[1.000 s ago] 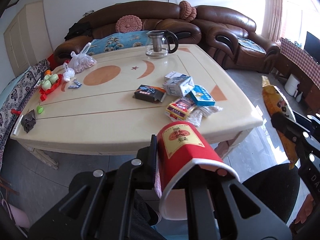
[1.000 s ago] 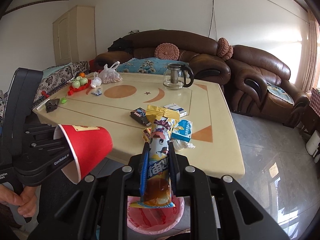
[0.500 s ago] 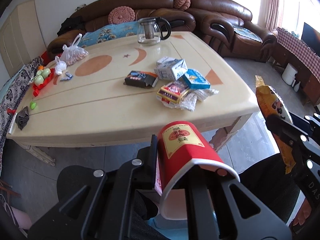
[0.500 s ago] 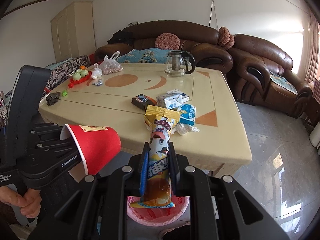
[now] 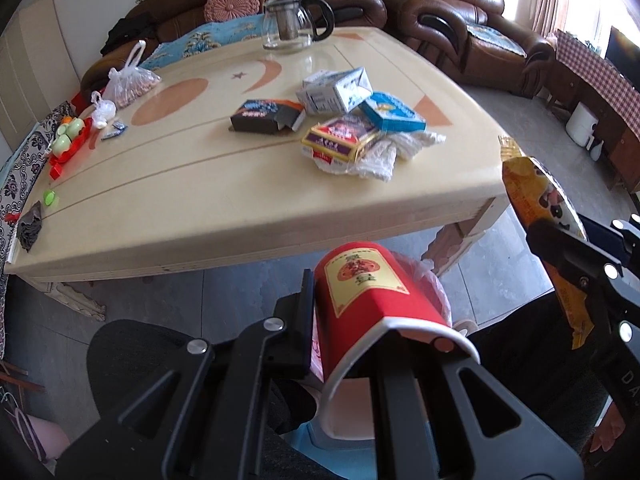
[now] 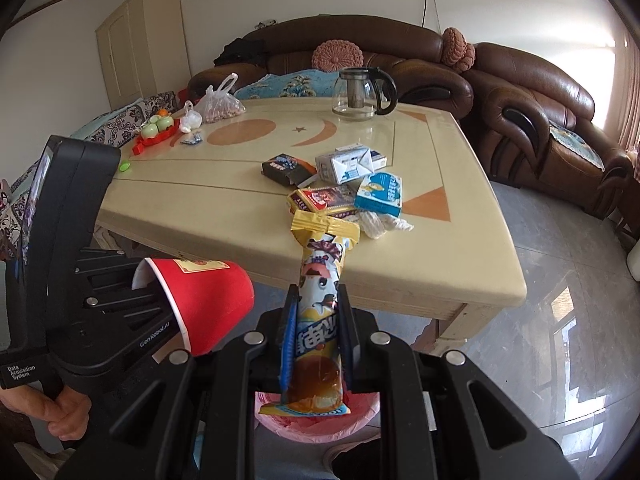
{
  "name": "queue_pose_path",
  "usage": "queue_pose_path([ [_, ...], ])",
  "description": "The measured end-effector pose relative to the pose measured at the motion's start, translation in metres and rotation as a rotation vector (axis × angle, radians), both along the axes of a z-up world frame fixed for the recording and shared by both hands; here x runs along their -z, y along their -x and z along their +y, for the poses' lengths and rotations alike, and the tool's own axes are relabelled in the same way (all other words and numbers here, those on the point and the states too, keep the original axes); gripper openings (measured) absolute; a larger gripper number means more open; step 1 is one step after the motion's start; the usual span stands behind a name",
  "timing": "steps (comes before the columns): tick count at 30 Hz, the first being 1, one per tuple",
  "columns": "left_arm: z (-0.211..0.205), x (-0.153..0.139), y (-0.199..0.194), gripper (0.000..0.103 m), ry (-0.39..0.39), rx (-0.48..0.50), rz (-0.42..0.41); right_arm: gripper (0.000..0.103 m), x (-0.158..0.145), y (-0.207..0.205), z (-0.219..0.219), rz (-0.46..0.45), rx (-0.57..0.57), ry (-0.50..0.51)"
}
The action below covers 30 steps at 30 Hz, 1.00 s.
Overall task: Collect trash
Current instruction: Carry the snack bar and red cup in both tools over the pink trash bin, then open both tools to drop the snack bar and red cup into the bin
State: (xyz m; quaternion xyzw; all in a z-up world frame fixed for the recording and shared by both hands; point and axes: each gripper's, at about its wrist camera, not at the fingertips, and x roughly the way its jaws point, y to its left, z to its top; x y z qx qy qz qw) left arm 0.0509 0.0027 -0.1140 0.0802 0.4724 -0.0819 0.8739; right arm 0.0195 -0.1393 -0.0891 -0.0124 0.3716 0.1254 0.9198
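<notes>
My left gripper (image 5: pixel 372 320) is shut on a red paper cup (image 5: pixel 360 292), held on its side in front of the table's near edge; the cup also shows in the right wrist view (image 6: pixel 204 300). My right gripper (image 6: pixel 318 320) is shut on a yellow snack wrapper (image 6: pixel 320 300), upright above a bin with a pink liner (image 6: pixel 316 424). The wrapper also shows in the left wrist view (image 5: pixel 540 216). The bin's pink liner (image 5: pixel 430 284) sits just behind the cup. More trash lies on the table: a black box (image 5: pixel 266 114), a white carton (image 5: pixel 336 90), a blue box (image 5: pixel 394 110), a yellow-red pack (image 5: pixel 340 140), crumpled tissue (image 5: pixel 384 156).
The cream table (image 5: pixel 160 184) also bears a glass teapot (image 5: pixel 290 24), a bag of nuts (image 5: pixel 132 80) and a red tray with green cups (image 5: pixel 68 136). Brown leather sofas (image 6: pixel 520 92) stand behind it. Grey tiled floor (image 6: pixel 560 300) lies to the right.
Both grippers have tilted downward with their loads. The table now sits higher in both views, and the pink-lined bin has come into sight behind the cup.
</notes>
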Motion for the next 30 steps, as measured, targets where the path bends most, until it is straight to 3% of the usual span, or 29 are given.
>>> queue_pose_path([
  [16,-0.008,0.099,-0.035,0.008,-0.034,-0.015,0.224,0.018,0.099,-0.042,-0.002,0.225,0.024,-0.02],
  [30,-0.008,0.188,-0.064,0.008,-0.059,-0.053,0.429,0.018,0.214,-0.081,-0.002,0.456,0.035,-0.015],
])
